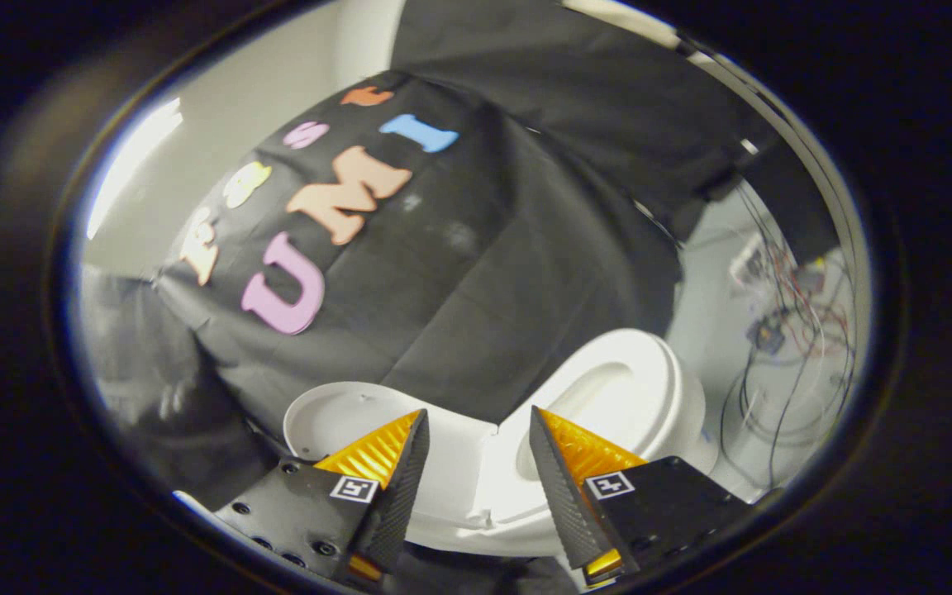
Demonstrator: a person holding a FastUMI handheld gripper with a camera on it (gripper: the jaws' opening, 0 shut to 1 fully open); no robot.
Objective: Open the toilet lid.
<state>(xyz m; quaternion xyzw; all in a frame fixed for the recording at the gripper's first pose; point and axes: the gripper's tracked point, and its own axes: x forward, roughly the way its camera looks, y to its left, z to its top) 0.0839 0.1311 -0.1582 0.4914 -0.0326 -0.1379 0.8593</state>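
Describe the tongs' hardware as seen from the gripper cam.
The tongs have two wedge-shaped fingers tapering to points, ribbed on the outer faces and finely textured on the inner. Each sits on a black block carrying a small square black-and-white marker; one block shows screw heads.

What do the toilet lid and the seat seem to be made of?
The lid, raised against the black cloth, looks like smooth white moulded plastic with a soft sheen. The seat looks the same, with rounded edges; ceramic cannot be ruled out. The open tongs touch neither.
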